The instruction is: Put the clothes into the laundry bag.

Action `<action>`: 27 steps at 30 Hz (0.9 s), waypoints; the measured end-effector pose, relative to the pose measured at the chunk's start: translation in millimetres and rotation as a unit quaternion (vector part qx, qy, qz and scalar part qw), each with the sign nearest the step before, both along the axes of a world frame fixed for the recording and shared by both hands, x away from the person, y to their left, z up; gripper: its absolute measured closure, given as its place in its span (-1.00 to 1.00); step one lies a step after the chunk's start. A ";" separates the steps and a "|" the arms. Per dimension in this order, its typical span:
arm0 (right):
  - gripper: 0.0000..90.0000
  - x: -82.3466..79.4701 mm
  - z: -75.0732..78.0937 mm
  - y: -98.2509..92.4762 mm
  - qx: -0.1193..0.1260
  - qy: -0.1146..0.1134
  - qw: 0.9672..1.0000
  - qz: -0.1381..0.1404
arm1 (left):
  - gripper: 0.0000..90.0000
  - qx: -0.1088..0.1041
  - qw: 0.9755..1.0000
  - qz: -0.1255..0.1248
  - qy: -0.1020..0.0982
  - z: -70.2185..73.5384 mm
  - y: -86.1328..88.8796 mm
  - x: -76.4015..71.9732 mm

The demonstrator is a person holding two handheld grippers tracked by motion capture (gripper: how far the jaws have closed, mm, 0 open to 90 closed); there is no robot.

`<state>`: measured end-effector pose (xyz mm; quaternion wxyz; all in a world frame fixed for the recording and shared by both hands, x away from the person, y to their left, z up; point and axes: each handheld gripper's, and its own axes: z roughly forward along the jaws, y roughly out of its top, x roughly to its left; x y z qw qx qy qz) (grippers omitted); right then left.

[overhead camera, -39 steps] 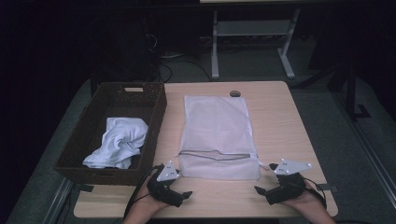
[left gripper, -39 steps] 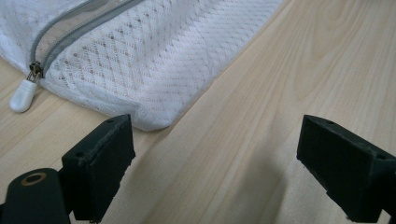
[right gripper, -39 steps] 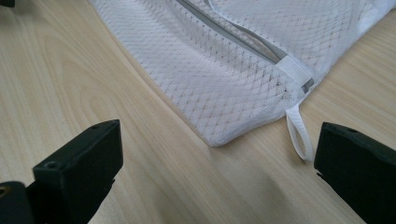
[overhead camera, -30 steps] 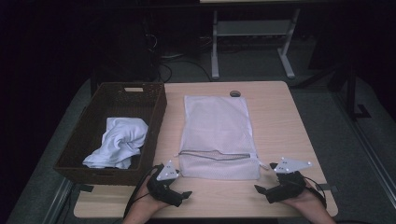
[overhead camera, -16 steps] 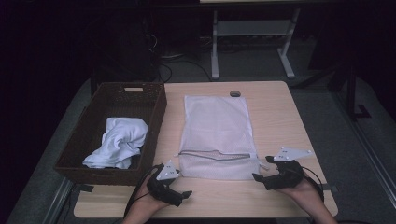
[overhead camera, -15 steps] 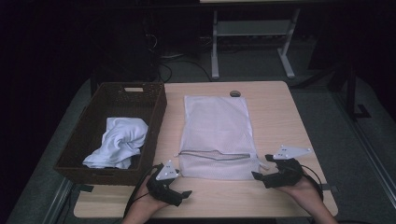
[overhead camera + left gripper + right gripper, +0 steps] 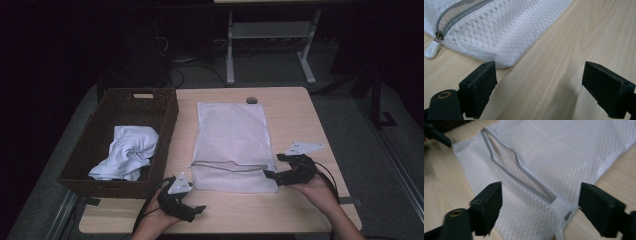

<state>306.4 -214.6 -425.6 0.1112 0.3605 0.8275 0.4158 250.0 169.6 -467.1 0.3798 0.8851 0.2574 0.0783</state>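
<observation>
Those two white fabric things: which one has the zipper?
The flat mesh bag lying on the table, its grey zipper partly open. The crumpled white cloth in the brown basket shows none.

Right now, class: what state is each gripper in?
Left gripper: jaws open, holding nothing, beside the mesh bag.
Right gripper: jaws open over the bag's zipper end, just been closing, gripping nothing.

basket (image 7: 165, 125) left on table (image 7: 300, 115) | cloth (image 7: 127, 157) in basket | mesh bag (image 7: 232, 142) right of basket
</observation>
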 end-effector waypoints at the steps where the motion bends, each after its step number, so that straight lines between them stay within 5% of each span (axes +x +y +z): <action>1: -0.49 2.1 0.9 1.2 -0.001 0.000 1.000 -0.001 | -0.73 -0.004 1.000 0.001 0.001 0.5 -0.2 -0.2; 10: -0.09 23.7 5.1 13.9 -0.012 0.009 1.000 -0.003 | -0.73 -0.006 1.000 -0.003 0.001 1.0 -0.1 -0.9; 20: 0.78 60.1 -3.6 18.8 -0.008 0.015 0.999 -0.039 | -0.73 -0.011 1.000 0.002 0.002 1.1 1.9 -1.2; 27: 1.00 64.3 -15.3 12.9 -0.039 0.024 0.998 -0.045 | -0.73 -0.007 1.000 0.002 0.000 0.6 4.2 -0.9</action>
